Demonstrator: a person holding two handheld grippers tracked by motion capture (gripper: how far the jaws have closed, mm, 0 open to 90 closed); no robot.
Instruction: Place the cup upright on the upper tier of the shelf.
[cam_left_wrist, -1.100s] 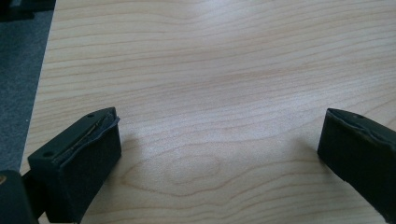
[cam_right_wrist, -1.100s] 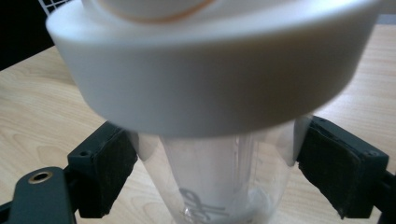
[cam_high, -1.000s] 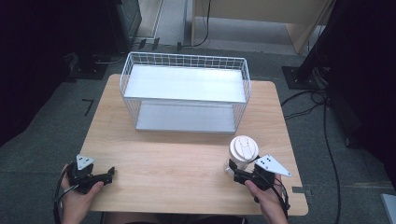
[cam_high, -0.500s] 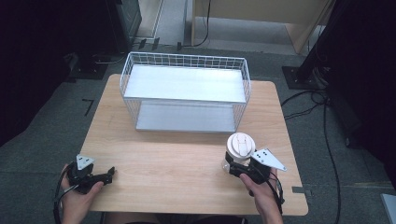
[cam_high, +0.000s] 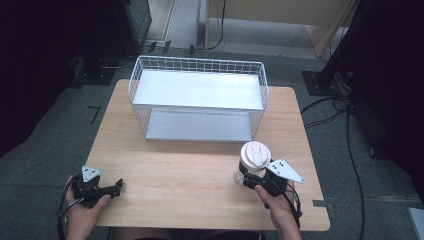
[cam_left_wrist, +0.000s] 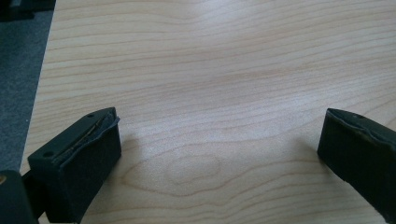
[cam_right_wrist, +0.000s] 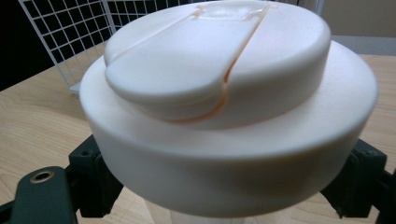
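Observation:
A cup with a white domed lid stands upright near the table's front right. My right gripper is shut on its body just under the lid, with a hand behind it. In the right gripper view the lid looms large and close, and the black jaws of my right gripper press in from both sides below its rim. I cannot tell whether the cup's base touches the table. My left gripper rests at the front left corner, open, with bare wood between the jaws of the left gripper.
A white wire basket with two flat white shelves sits at the back middle of the wooden table. Black stands and cables lie on the grey floor to the right and back left.
My right gripper has shifted slightly left and away from the front edge with the cup in it. The left gripper has stayed put.

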